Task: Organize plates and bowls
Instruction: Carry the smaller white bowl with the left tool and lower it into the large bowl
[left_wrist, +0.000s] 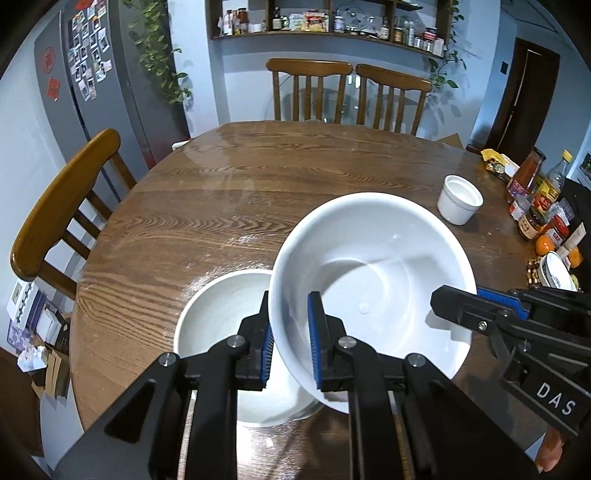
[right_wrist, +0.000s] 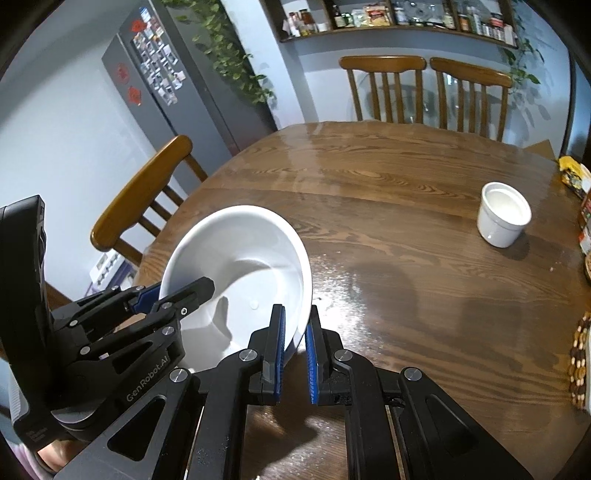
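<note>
Both tools on the big bowl (left_wrist: 373, 280) now: left tool (left_wrist: 291, 343) clamped on its near rim, right tool (right_wrist: 295, 347) pinching the opposite rim, bowl tilted above the second bowl (left_wrist: 225, 339) (nesting looks close), while the cup (right_wrist: 504, 213) waits untouched across the tabletop (left_wrist: 240, 192)

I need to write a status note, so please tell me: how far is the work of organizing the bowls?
Done: nothing looks nested yet; a shallower white dish sits alone on the table. In hand: the large white bowl, tilted, gripped at its rim by both the left gripper and the right gripper, partly over that dish. Left: set it down, then handle the small white cup far right.
</note>
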